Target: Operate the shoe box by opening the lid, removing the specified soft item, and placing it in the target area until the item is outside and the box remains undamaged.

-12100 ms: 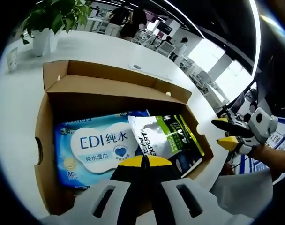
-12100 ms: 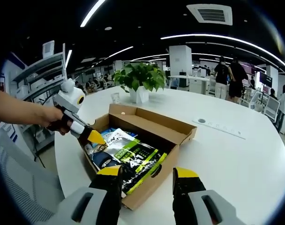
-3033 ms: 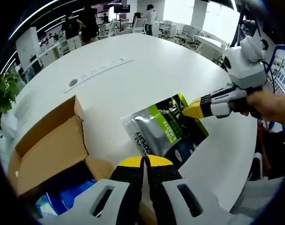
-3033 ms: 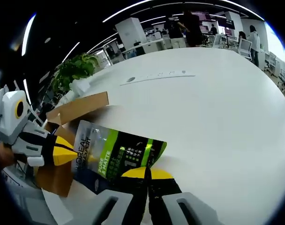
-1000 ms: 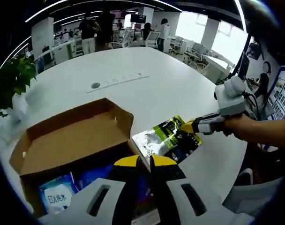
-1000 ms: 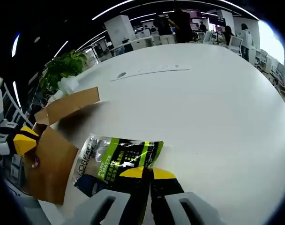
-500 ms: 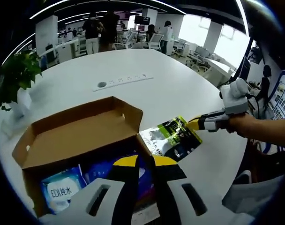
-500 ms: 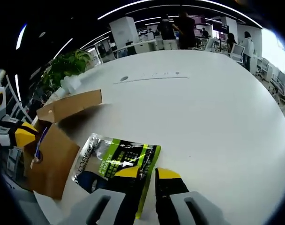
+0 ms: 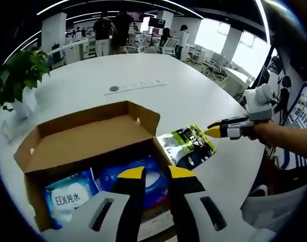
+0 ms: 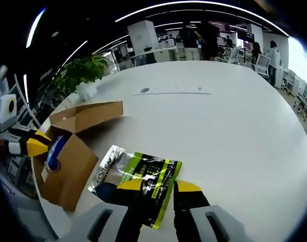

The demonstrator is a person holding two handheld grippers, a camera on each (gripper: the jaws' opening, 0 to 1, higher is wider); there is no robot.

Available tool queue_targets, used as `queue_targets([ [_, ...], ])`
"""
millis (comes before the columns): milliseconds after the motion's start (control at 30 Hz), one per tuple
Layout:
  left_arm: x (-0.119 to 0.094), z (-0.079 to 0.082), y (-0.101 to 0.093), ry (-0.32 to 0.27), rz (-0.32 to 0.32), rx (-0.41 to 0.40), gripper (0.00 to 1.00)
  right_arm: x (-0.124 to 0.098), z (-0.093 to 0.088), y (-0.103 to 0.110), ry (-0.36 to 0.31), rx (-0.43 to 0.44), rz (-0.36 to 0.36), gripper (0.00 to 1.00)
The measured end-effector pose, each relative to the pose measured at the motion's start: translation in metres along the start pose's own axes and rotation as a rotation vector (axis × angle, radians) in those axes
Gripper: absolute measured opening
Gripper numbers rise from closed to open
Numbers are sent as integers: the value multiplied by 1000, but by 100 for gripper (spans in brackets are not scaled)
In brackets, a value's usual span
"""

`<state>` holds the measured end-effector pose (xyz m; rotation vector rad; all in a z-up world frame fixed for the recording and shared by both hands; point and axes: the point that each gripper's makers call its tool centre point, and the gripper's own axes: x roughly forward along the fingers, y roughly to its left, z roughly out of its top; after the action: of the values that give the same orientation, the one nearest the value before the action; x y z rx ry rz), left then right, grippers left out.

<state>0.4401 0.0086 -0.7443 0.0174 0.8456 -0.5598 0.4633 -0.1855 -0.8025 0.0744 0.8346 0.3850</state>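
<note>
Beside the shoe box [image 10: 67, 166] lies the pouch [image 10: 138, 181] (limp, slick; pinch an edge); both grippers' jaws released.

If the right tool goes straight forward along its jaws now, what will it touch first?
Most likely the green and silver pouch lying flat on the white table. The right tool is open just at its near edge, beside the cardboard box. Depth is hard to judge.

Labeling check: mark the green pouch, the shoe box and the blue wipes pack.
green pouch [image 10: 143, 174], right gripper view, green front panel.
shoe box [image 9: 88, 141], left gripper view, inside of open lid.
blue wipes pack [image 9: 67, 195], left gripper view, white label.
</note>
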Motion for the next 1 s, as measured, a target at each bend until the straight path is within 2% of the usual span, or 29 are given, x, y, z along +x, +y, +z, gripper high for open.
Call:
queue_targets([
  [533, -18, -6, 11, -32, -3, 12, 28, -20, 11, 25, -42, -54, 65, 34],
  [1000, -32, -10, 20, -63, -37, -5, 40, -41, 20, 59, -90, -108, 119, 54],
])
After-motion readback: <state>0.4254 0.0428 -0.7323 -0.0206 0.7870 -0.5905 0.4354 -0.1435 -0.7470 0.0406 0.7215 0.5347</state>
